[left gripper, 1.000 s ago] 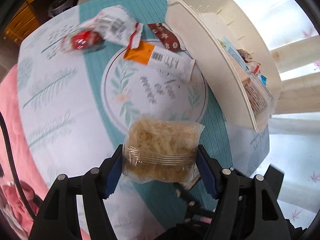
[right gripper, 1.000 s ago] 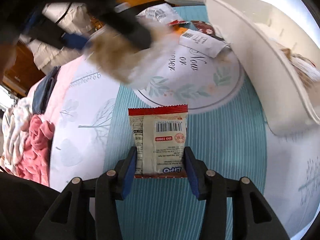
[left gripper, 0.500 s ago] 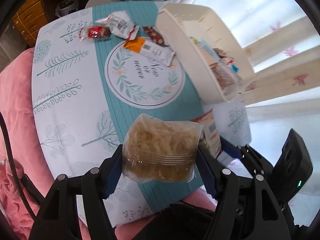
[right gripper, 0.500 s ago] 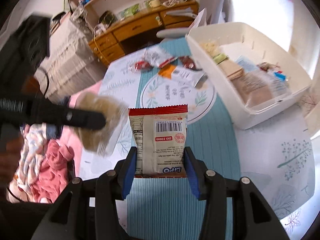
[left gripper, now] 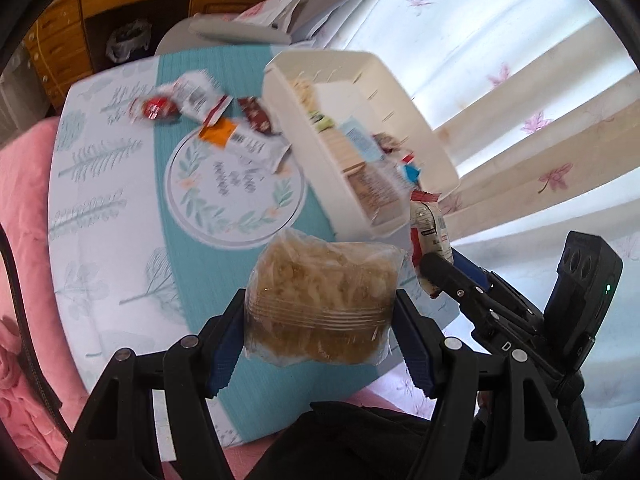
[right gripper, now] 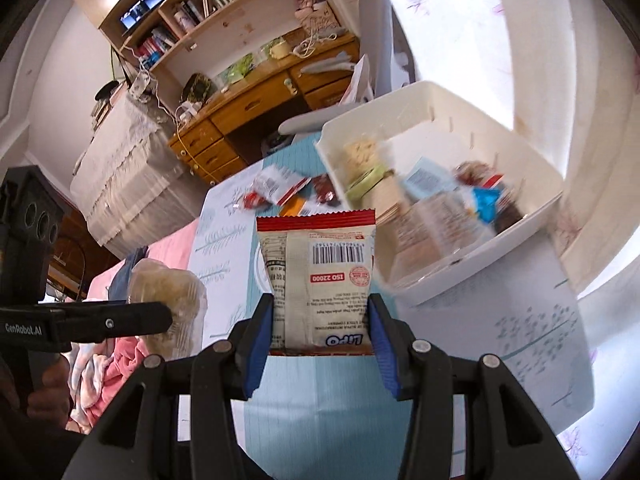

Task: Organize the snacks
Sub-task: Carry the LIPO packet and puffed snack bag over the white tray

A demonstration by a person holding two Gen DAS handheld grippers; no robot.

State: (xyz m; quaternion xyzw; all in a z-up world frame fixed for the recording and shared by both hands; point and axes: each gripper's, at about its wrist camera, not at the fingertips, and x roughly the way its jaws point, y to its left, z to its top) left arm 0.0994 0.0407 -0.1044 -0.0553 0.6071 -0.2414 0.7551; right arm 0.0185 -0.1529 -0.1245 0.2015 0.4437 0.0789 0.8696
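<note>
Between the blue pads of the left gripper (left gripper: 320, 324), a clear bag of pale crisps (left gripper: 322, 300), pinched at both sides, jaws about half apart, held up off the patterned tablecloth (left gripper: 100, 216). Between the right gripper (right gripper: 320, 332) pads, a red-topped Lipo biscuit packet (right gripper: 318, 276), upright, barcode showing, clamped the same way. Ahead and right of both claws, a white bin (right gripper: 440, 112) part-filled with snacks; beyond, left of that bin, several loose packets (left gripper: 192, 100) on the cloth.

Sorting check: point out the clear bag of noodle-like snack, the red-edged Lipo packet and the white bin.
clear bag (left gripper: 320, 304), left wrist view, middle of its front.
Lipo packet (right gripper: 320, 280), right wrist view, printed back.
white bin (right gripper: 516, 220), right wrist view, near rim.
</note>
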